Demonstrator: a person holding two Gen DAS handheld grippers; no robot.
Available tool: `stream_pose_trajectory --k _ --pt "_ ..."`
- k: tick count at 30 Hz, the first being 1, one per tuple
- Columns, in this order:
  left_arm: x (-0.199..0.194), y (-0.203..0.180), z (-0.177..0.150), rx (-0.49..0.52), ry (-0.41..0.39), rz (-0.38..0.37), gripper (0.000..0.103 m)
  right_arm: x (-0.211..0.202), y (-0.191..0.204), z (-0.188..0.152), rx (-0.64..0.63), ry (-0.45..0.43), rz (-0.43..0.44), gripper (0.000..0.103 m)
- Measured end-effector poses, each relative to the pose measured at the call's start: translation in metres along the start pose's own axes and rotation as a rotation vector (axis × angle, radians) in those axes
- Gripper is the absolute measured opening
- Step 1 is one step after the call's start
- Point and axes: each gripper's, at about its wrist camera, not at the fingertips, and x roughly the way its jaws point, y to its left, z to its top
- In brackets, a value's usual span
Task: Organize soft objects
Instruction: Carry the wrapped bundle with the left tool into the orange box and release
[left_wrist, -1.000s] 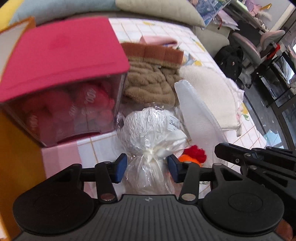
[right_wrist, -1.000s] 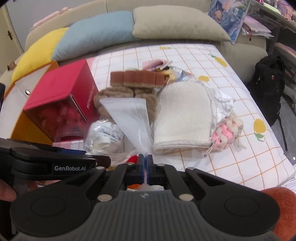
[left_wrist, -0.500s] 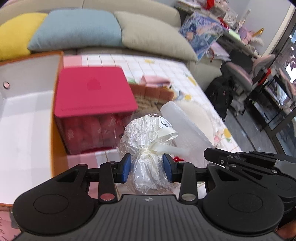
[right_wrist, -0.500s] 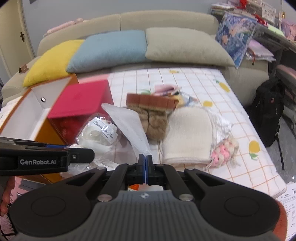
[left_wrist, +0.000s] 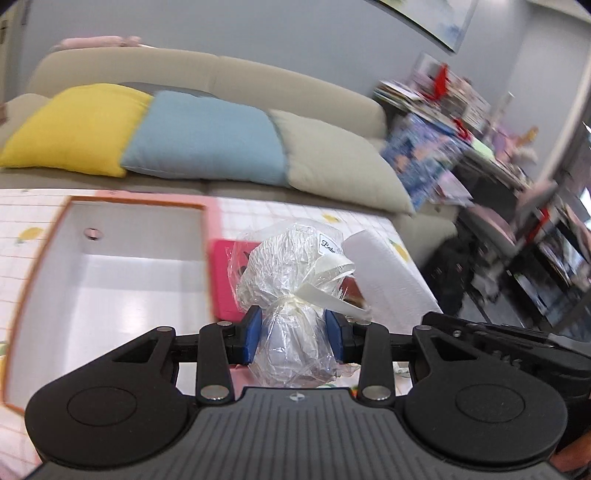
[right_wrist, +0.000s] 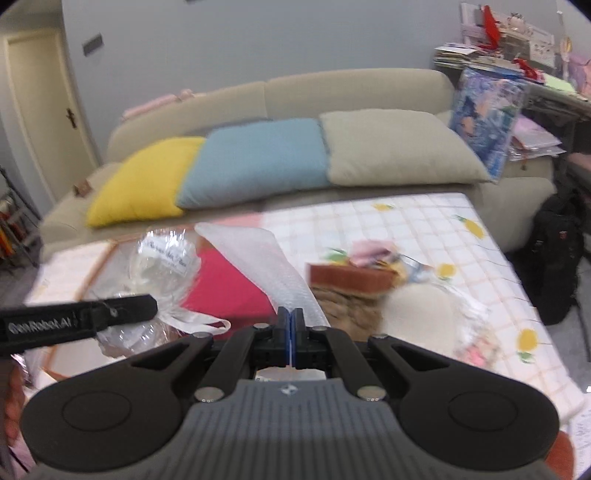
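Wrapped bundle: a white soft thing in crinkled clear plastic, tied with a cream ribbon (left_wrist: 295, 273), is clamped at its neck in the left tongs (left_wrist: 294, 334), held clear above the surface.
Sheet: a white bubble-wrap sheet (right_wrist: 266, 258) is pinched by its lower end in the right tongs (right_wrist: 291, 338), pads together on it, fanning upward.
Room: an open orange-rimmed white box (left_wrist: 110, 295) lies empty just left of the bundle; a red-lidded box (right_wrist: 229, 284) lies below it.
Surface edge: the checked lemon-print cloth (right_wrist: 461, 236) ends at the right, with a black backpack (right_wrist: 557, 258) beyond.
Pose: both tongs tilt downward, side by side.
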Motion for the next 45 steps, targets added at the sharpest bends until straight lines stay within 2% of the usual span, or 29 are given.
stream_pose_trajectory --k 5,10,14,18,24,29,37,42,45 --pt "-0.017 0.030 0.006 -0.067 -0.042 0.081 0.042 0.003 0.030 0.022 0.033 -0.014 0.120 0.000" --pt "-0.024 0.059 0.007 -0.126 -0.038 0.155 0.042 0.019 0.071 0.034 0.049 0.014 0.239 0.000" --pt "-0.029 0.088 0.002 -0.166 -0.014 0.201 0.042 0.042 0.097 0.033 0.091 0.081 0.310 0.000" --pt "-0.018 0.106 -0.002 -0.178 0.037 0.248 0.042 0.066 0.118 0.025 0.105 0.170 0.356 0.000" --pt "0.005 0.125 -0.013 -0.151 0.139 0.310 0.042 0.109 0.131 0.009 0.108 0.302 0.310 0.000" --pt "0.034 0.131 -0.025 -0.113 0.243 0.339 0.042 0.133 0.135 -0.005 0.105 0.393 0.231 0.000" --pt "0.059 0.133 -0.032 -0.071 0.366 0.355 0.043 0.146 0.132 -0.021 0.099 0.476 0.175 0.000" --pt "0.070 0.134 -0.036 -0.062 0.425 0.349 0.044 0.146 0.133 -0.022 0.071 0.479 0.165 0.005" --pt "0.072 0.134 -0.037 -0.074 0.436 0.342 0.046 0.145 0.131 -0.023 0.073 0.482 0.172 0.019"
